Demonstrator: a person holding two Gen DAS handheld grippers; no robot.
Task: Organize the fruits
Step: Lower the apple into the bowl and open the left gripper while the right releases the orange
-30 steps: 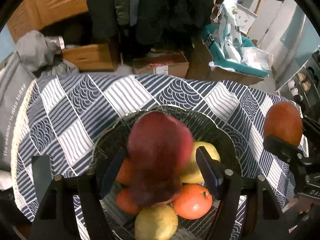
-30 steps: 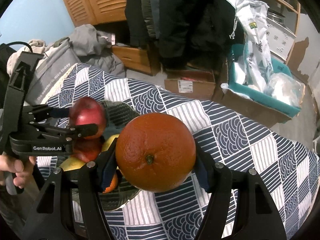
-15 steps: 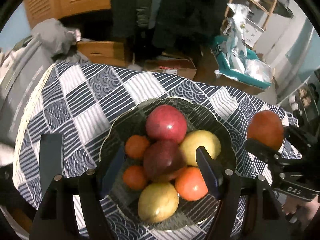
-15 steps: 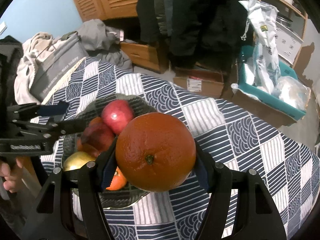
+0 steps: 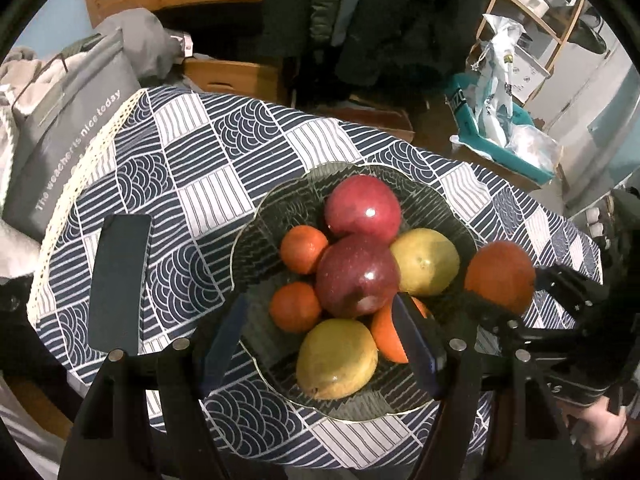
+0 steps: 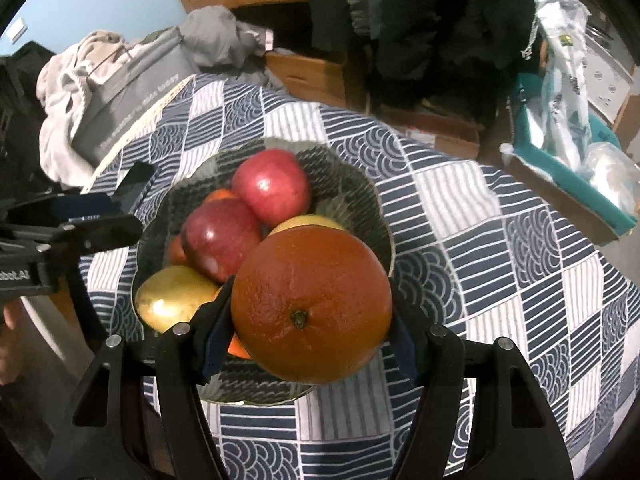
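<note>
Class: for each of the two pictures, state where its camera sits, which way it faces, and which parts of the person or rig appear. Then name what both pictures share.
Left wrist: on the left gripper, looking down at the fruit bowl; jaws empty, right hand at the edge.
Right wrist: on the right gripper, facing down over the bowl's rim; jaws hold the large orange.
Shared: bowl, red apples, orange, checked tablecloth.

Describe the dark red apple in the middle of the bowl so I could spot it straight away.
Find the table under the blue-and-white patterned cloth, then the dark glass bowl on it. The apple sits at the centre of the pile, on top of the other fruit. It is darker than the brighter red apple behind it.
</note>
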